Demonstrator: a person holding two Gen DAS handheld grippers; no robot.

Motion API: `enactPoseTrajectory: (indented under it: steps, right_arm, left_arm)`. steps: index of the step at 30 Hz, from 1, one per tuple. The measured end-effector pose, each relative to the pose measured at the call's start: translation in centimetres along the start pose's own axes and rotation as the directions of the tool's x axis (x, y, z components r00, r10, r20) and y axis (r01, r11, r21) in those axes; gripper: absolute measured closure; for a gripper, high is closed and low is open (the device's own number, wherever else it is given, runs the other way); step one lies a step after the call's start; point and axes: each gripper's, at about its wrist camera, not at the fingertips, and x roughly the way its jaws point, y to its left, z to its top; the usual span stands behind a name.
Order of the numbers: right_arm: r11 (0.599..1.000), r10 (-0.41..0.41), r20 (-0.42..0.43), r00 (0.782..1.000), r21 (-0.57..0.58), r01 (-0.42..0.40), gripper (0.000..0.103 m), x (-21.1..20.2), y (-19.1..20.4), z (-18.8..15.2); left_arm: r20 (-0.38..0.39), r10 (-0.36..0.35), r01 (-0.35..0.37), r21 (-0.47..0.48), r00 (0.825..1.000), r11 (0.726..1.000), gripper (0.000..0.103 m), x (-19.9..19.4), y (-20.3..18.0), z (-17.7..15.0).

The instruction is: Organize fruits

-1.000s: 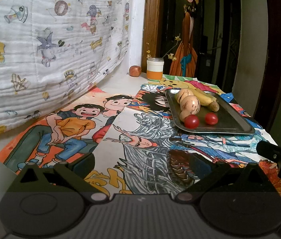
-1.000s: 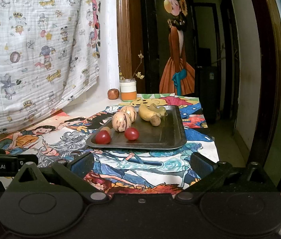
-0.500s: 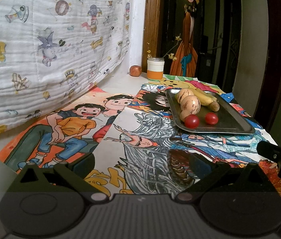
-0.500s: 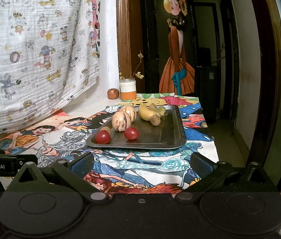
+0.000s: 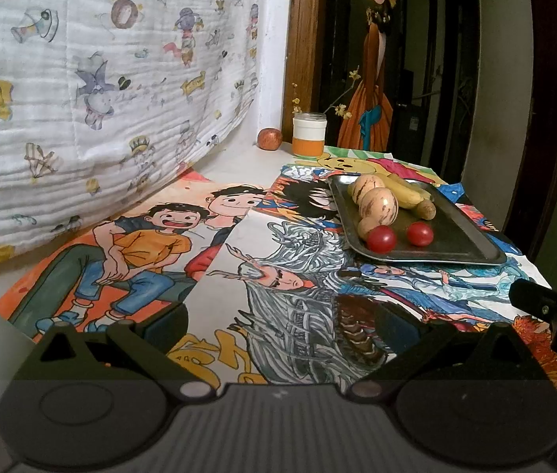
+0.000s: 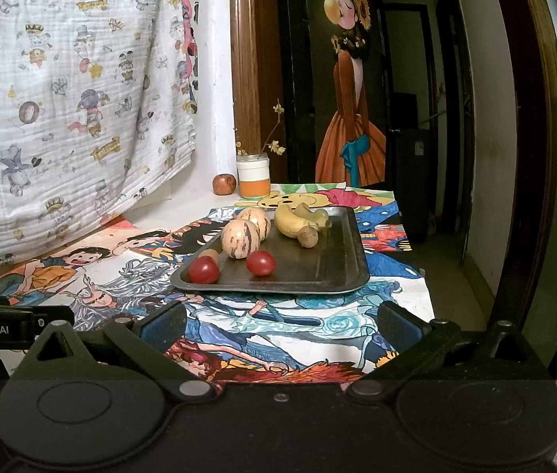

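Note:
A dark metal tray (image 6: 329, 268) (image 5: 459, 236) lies on a table covered with cartoon drawings. On it sit two red tomatoes (image 6: 204, 270) (image 6: 261, 263), two striped pale melons (image 6: 240, 239), bananas (image 6: 294, 221) and a small brown fruit (image 6: 308, 235). In the left wrist view the tomatoes (image 5: 381, 239) (image 5: 420, 233) and melons (image 5: 378, 205) show at the right. My left gripper (image 5: 278, 325) is open over the drawings, well short of the tray. Just before the tray's near edge my right gripper (image 6: 280, 325) is open, holding nothing.
A white and orange jar (image 6: 254, 176) with twigs and a reddish fruit (image 6: 224, 183) stand at the table's far end. A patterned white cloth (image 5: 81, 79) hangs along the left. A doorway and a painted figure (image 6: 351, 110) lie beyond. The table's edge drops off at the right.

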Motion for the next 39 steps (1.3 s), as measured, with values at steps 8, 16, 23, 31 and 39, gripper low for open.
enactPoseTrajectory:
  steps: [8, 16, 23, 31, 39]
  right_arm:
    - [1.000, 0.000, -0.001, 1.000, 0.001, 0.000, 0.000, 0.01, 0.00, -0.02]
    - [1.000, 0.000, -0.001, 1.000, 0.000, 0.000, 0.000, -0.02, 0.01, 0.04]
    - [1.000, 0.000, -0.001, 1.000, 0.000, 0.000, 0.000, -0.02, 0.00, 0.05]
    - [1.000, 0.000, -0.004, 1.000, -0.001, 0.000, 0.000, 0.01, 0.00, 0.00]
    - [1.000, -0.001, -0.009, 1.000, 0.000, 0.001, 0.000, 0.11, -0.02, -0.44]
  left_arm:
    - [0.000, 0.000, 0.000, 0.000, 1.000, 1.000, 0.000, -0.01, 0.01, 0.00]
    - [0.000, 0.000, 0.000, 0.000, 1.000, 1.000, 0.000, -0.01, -0.01, 0.03]
    - [-0.001, -0.001, 0.001, -0.001, 1.000, 1.000, 0.000, -0.04, -0.03, 0.00]
    - [-0.005, -0.034, 0.034, 0.000, 0.999, 0.999, 0.000, -0.34, -0.04, -0.20]
    - [-0.011, -0.052, 0.052, -0.009, 0.999, 0.999, 0.000, -0.42, -0.10, -0.09]
